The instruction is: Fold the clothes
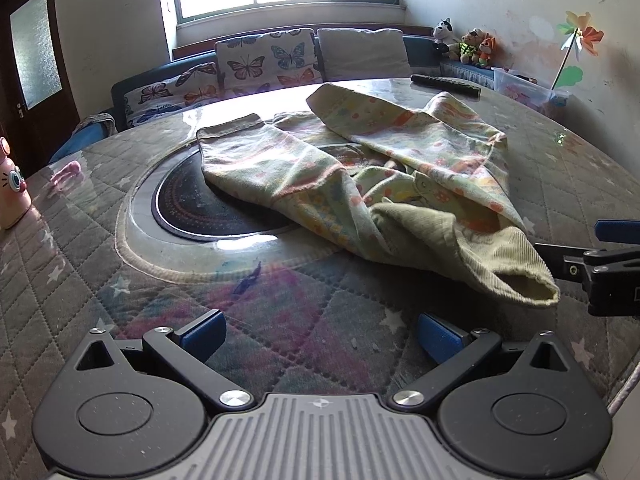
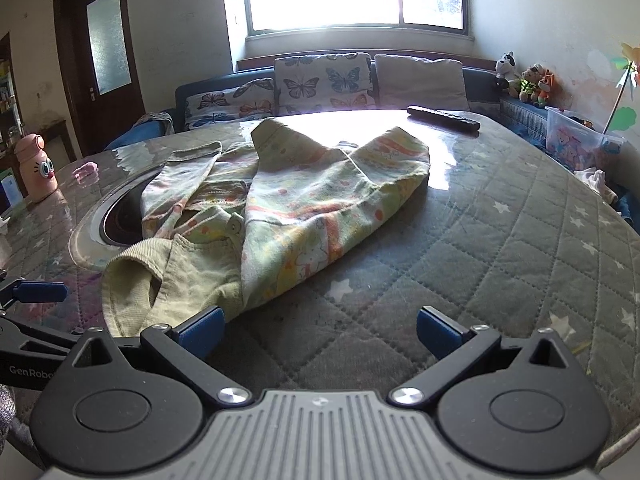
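A pale green child's garment (image 1: 360, 168) with an orange and yellow print lies crumpled on the round quilted table (image 1: 80, 280). It also shows in the right wrist view (image 2: 288, 200). Its ribbed olive hem (image 1: 508, 264) points toward the near edge. My left gripper (image 1: 320, 340) is open and empty, just short of the garment and left of the hem. My right gripper (image 2: 320, 336) is open and empty. Its left blue pad (image 2: 204, 328) sits at the garment's near edge. The right gripper's fingers (image 1: 600, 268) show at the right edge of the left wrist view.
A black round hotplate (image 1: 200, 208) sits in the table's middle, partly under the garment. A black remote (image 1: 446, 85) lies at the far edge. A pink bottle (image 2: 38, 168) stands at the left. A sofa with butterfly cushions (image 1: 264, 60) is behind the table.
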`<state>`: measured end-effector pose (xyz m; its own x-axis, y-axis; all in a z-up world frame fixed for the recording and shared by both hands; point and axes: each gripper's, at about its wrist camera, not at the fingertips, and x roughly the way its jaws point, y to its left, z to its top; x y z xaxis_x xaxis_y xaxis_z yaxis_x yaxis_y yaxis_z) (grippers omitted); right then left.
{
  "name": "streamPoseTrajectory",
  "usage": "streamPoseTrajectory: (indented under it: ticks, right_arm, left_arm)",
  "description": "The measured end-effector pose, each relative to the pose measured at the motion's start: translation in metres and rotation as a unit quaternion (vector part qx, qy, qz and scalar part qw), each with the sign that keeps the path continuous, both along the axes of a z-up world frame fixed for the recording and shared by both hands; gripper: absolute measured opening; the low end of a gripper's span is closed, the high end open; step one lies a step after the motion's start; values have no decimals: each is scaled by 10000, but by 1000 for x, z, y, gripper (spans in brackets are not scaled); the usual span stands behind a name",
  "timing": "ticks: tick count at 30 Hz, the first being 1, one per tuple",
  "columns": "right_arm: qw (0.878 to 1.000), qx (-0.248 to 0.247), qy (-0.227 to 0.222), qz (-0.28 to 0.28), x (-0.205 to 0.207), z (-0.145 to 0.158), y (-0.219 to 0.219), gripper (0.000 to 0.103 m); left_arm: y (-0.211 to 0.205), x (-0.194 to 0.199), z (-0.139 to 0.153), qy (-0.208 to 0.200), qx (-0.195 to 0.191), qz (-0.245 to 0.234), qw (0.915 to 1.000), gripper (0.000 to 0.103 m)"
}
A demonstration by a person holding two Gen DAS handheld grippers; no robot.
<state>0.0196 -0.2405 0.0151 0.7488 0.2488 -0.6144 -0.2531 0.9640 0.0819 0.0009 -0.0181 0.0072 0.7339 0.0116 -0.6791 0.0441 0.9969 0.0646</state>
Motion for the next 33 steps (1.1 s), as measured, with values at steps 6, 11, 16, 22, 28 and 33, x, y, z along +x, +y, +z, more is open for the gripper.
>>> streamPoseTrajectory:
  ticks: [6,11,16,22,28,33]
  right_arm:
    - [9998,-60,-137,124,11,9,9,103]
    - [9996,-139,-38,237,24,3,18,103]
    - [9985,-330,171,402,31,-10,27,103]
    - [9963,-518,165,672,39,-5,31,103]
    - [9958,-452,48,793,69,12,29,103]
    - [9951,-486,-97,853,114,24,32,103]
  left_arm:
    - [6,7,6,-65,15,75,10000,103]
    - [19,13,15,-181,40,259,9995,103]
    - [27,29,25,-276,83,329,9990,103]
    - [25,59,36,-397,209,237,9987,103]
    - [21,105,43,-443,284,185,9984,103]
    - [23,148,40,-349,238,162,9990,100]
